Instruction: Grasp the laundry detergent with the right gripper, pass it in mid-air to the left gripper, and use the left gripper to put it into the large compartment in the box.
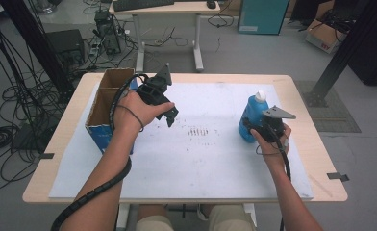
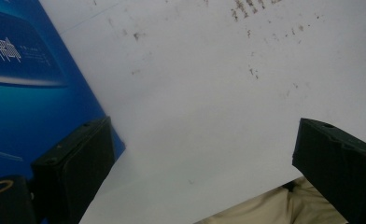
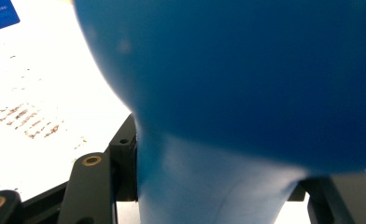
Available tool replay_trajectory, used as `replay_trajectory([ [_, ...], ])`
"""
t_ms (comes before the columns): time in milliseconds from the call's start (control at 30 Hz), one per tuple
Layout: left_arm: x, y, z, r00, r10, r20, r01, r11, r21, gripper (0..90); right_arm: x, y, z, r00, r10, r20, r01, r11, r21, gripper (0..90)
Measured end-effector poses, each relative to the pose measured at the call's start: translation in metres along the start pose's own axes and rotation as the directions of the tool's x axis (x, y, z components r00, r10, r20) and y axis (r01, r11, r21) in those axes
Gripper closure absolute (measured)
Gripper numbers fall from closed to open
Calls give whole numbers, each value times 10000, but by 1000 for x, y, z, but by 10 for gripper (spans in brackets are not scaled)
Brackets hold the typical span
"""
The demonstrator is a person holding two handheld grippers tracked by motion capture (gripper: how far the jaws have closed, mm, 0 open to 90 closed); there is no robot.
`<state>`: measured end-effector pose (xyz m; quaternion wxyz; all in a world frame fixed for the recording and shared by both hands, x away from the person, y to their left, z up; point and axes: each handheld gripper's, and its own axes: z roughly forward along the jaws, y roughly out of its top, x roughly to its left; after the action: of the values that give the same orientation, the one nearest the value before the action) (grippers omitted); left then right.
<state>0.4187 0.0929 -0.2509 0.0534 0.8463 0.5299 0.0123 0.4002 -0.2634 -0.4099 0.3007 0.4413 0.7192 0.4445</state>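
A blue bottle (image 1: 253,114) with a white cap stands upright on the right part of the white sheet (image 1: 201,159). My right gripper (image 1: 249,129) is shut on its lower body from the near right side. In the right gripper view the bottle (image 3: 246,84) is very close, and a black finger (image 3: 125,161) presses against its narrow part. My left gripper (image 1: 170,115) hangs a little above the sheet beside the open cardboard box (image 1: 101,103). In the left gripper view, my left gripper (image 2: 204,161) stands open with nothing between its jaws, and the box's blue side (image 2: 27,93) is at left.
Brown smudges (image 1: 197,131) mark the sheet's middle. The wooden table's edge (image 1: 321,144) runs close to the bottle at right. Beyond the table stand a desk (image 1: 167,9), floor cables (image 1: 13,110) at left and a black post (image 1: 340,53) at right.
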Motion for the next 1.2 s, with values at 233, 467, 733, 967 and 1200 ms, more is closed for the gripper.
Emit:
replay_trajectory([
  [233, 0, 0, -1, 10000, 4, 24, -4, 10000, -18, 62, -1, 0, 0, 10000, -17, -57, 17, 10000, -17, 406],
  [467, 0, 0, 0, 10000, 14, 26, -14, 10000, -11, 62, -1, 0, 0, 10000, 8, -56, -8, 10000, -16, 409],
  [733, 0, 0, -2, 10000, 47, 8, -47, 10000, -32, 62, 0, -1, 0, 10000, -15, -57, 14, 10000, -93, 411],
  [967, -1, 0, -2, 10000, 74, 14, -74, 10000, -26, 62, -1, -2, 0, 10000, -61, -59, 60, 9999, -153, 411],
  [1200, -1, -1, -3, 10000, 70, 0, -70, 10000, -60, 62, -1, -2, 0, 10000, -18, -59, 17, 9998, -181, 413],
])
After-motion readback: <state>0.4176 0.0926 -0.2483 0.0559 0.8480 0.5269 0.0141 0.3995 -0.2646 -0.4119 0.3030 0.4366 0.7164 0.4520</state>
